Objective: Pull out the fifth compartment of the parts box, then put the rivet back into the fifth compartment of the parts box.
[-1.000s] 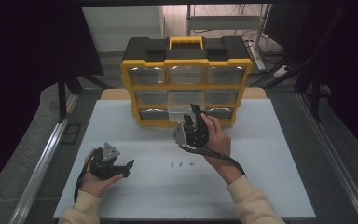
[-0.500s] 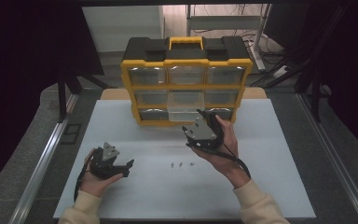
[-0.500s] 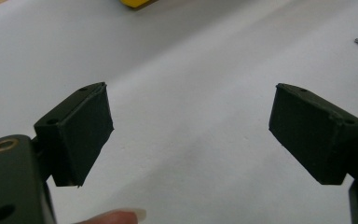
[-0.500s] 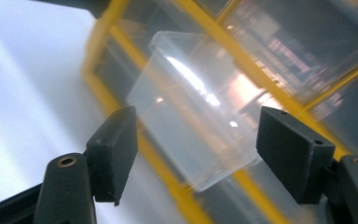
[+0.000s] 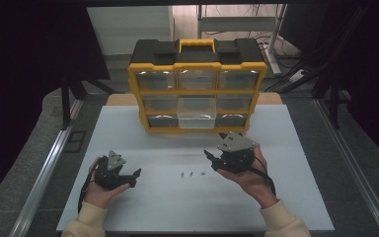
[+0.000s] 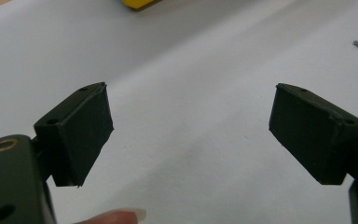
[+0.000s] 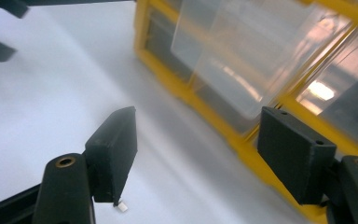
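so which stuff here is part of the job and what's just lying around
In the job: pulled-out clear drawer of the yellow organizer, small screws, right gripper, left gripper.
Lying about: metal shelf frame, floor cables.

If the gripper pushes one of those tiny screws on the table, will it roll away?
Probably a little. The screws look tiny and light, lying loose on the smooth white table, so they would likely skid or roll in a curve. Pinching one looks fiddly.

A white table (image 5: 286,197) bears a yellow-and-black drawer organizer (image 5: 197,84) and three small screws (image 5: 191,174).
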Available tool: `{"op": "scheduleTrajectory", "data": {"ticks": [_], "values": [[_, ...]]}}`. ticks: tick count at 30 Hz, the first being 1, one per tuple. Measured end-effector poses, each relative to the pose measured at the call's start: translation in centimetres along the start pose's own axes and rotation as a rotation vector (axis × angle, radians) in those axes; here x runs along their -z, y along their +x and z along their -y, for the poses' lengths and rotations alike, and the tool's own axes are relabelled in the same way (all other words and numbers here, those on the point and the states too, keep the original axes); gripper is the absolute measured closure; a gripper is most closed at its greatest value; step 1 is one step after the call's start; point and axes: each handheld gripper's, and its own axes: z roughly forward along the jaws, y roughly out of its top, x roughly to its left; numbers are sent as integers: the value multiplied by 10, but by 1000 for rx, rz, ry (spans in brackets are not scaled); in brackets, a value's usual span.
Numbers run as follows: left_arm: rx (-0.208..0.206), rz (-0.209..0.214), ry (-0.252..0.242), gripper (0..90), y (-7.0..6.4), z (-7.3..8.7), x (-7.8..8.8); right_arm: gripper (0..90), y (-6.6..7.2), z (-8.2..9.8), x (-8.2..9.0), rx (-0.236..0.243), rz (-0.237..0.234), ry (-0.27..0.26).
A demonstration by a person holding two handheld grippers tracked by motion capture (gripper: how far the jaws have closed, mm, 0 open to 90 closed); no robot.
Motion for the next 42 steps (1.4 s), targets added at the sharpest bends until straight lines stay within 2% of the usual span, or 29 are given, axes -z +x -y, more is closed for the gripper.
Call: {"op": "scheduleTrajectory", "data": {"ticks": [3, 8, 12, 15, 17, 22, 29, 36, 42], "values": [[0, 0, 0, 137, 0, 0, 0, 286, -2, 9, 3, -44, -41, 19], [-4, 1, 2, 137, 0, 0, 0, 283, -10, 25, 6, -118, -74, 46], [-5, 0, 5, 137, 0, 0, 0, 275, -17, 37, 2, -157, -122, 113], [-5, -1, 3, 137, -1, 0, 0, 262, -21, 45, -4, -178, -134, 169], [-4, -2, 3, 137, 0, 1, 0, 257, -23, 49, -8, -192, -137, 187], [-3, -4, 1, 137, -1, 1, 2, 248, -25, 55, -16, -202, -148, 230], [-11, -9, -4, 135, -3, 0, 3, 241, -26, 57, -21, -215, -164, 260], [-20, -12, -7, 136, -6, -2, 2, 245, -25, 59, -23, -216, -150, 281], [-22, -6, -15, 137, -8, -4, 0, 247, -18, 58, -27, -204, -146, 317]]}}
